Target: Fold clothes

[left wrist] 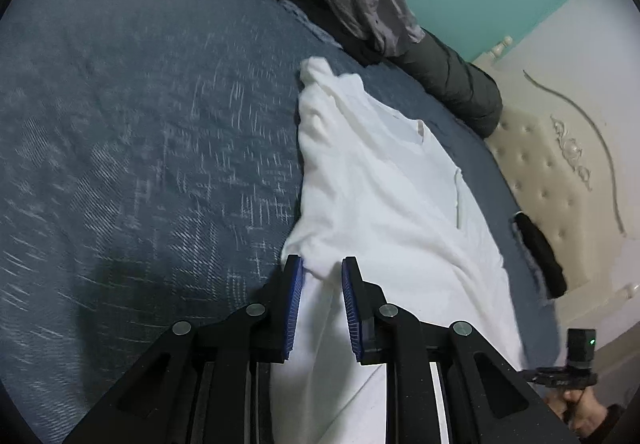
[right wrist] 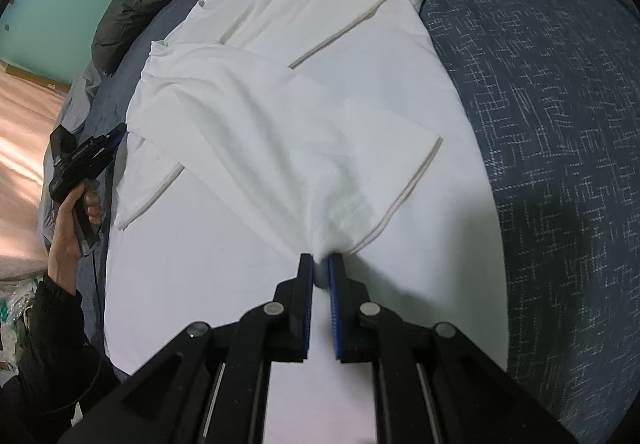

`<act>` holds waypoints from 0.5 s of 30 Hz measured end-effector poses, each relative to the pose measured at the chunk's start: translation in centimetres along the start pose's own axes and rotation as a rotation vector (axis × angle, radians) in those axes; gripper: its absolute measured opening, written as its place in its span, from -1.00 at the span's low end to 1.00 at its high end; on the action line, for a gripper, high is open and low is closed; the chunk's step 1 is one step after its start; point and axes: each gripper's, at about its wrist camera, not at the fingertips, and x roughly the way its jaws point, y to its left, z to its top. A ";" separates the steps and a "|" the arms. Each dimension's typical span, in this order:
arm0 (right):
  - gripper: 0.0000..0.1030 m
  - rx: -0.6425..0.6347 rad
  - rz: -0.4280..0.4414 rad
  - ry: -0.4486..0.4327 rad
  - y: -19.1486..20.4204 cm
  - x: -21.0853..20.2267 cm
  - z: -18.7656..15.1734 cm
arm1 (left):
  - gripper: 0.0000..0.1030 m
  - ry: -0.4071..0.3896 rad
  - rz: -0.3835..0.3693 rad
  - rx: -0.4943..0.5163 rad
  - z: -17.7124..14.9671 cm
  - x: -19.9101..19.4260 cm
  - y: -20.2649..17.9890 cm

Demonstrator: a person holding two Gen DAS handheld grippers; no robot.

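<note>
On the bed, the white shirt lies spread flat with both sleeves folded in across its chest. The left tongs stand apart beside its edge, holding nothing, while the right tongs are clamped on a sleeve's hem. It looks light, soft and limp, best pinched at hems or corners. No writing is readable.
</note>
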 end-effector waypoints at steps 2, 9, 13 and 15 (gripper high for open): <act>-0.86 -0.001 0.000 -0.001 -0.1 -0.1 0.0 | -0.92 -0.005 -0.017 -0.012 -0.2 -0.2 0.3; -0.86 -0.009 -0.001 -0.007 -0.1 -0.5 0.2 | -0.94 -0.019 -0.050 -0.044 -0.5 -0.9 1.1; -0.86 -0.010 -0.003 0.006 -0.2 -0.1 0.1 | -0.94 -0.015 -0.038 -0.062 -0.7 -0.9 1.8; -0.86 -0.014 -0.007 0.013 -0.2 0.1 0.1 | -0.94 -0.013 -0.032 -0.071 -0.8 -0.9 2.2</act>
